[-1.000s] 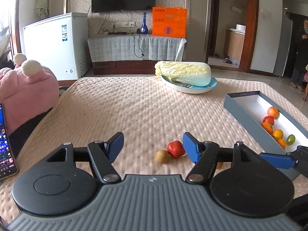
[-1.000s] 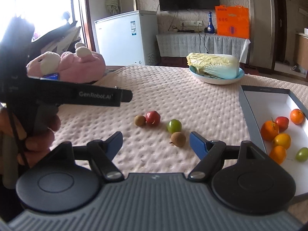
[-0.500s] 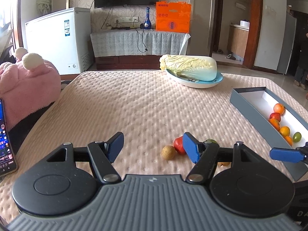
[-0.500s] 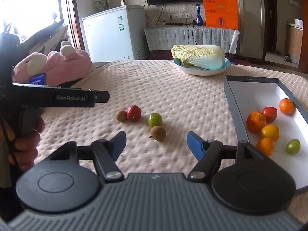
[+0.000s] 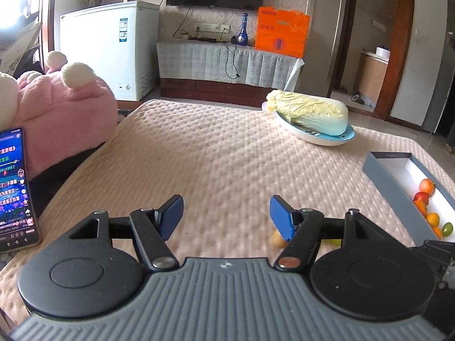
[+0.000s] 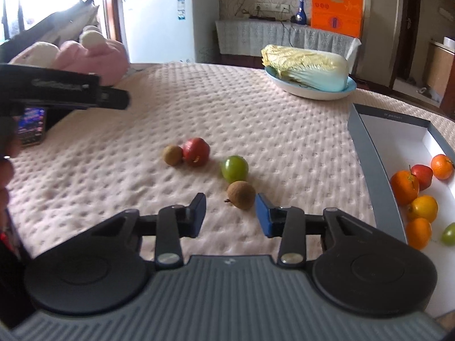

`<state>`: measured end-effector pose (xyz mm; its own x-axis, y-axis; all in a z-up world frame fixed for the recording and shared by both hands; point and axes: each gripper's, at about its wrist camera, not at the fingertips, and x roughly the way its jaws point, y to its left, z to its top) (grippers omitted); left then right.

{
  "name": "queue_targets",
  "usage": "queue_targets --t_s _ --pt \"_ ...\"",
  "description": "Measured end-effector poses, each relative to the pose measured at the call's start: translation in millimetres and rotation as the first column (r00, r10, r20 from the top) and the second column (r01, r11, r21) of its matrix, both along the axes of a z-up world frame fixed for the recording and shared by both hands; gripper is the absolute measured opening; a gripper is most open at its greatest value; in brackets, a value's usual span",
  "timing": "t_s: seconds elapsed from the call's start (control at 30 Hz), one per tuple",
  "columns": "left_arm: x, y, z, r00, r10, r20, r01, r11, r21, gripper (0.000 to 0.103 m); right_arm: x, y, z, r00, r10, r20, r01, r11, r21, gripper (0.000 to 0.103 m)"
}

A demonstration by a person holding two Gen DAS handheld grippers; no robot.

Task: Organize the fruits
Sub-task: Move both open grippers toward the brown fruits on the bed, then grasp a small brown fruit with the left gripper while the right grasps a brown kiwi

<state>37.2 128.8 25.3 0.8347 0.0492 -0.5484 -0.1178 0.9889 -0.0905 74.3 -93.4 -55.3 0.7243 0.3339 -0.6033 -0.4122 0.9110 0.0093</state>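
Note:
Loose on the pink quilted cover lie a brown longan (image 6: 241, 194), a green grape (image 6: 234, 168), a red fruit (image 6: 196, 152) and a second longan (image 6: 172, 155). My right gripper (image 6: 231, 211) is closing; the near longan sits just ahead of its tips, close to the right finger, and the pads do not press it. My left gripper (image 5: 226, 213) stands open and empty above the bare cover, with one longan (image 5: 278, 238) peeking from behind its right finger. The grey box (image 6: 372, 170) at the right holds oranges, a red fruit and a green grape.
A cabbage (image 6: 305, 69) lies on a blue plate (image 6: 312, 92) at the far side. A pink plush toy (image 5: 57, 113) and a lit phone (image 5: 15, 187) sit at the left edge. The left tool's black housing (image 6: 65, 91) and a hand (image 6: 5, 170) hang over the left.
The right jaws have narrowed and that gripper has come closer to the near longan. The left view has swung left, so the loose fruits slid behind its right finger.

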Motion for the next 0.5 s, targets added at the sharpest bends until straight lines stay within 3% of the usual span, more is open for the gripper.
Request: queue_targets --t_s 0.1,0.23,0.43,0.5 --pt "0.9 6.5 -0.9 1.0 -0.001 -0.001 0.001 1.0 -0.01 0.072 8.0 1.6 -3.8 1.0 -0.026 -0.012 0.026 1.0 -0.006 0.041" --pt "2.9 7.6 -5.2 0.999 -0.03 -0.013 0.03 0.999 -0.02 0.072 16.7 4.8 -10.6 0.998 -0.043 -0.042 0.042 0.999 -0.023 0.03" --pt "7.6 -14.3 -17.6 0.99 -0.138 -0.03 0.138 0.99 0.019 0.071 16.3 5.1 -10.0 0.999 -0.035 -0.034 0.034 0.999 -0.024 0.029" --pt "9.9 -20.9 -22.8 0.986 -0.164 -0.037 0.165 0.986 0.025 0.066 13.6 1.9 -7.1 0.999 -0.036 -0.039 0.035 0.999 -0.012 0.029"
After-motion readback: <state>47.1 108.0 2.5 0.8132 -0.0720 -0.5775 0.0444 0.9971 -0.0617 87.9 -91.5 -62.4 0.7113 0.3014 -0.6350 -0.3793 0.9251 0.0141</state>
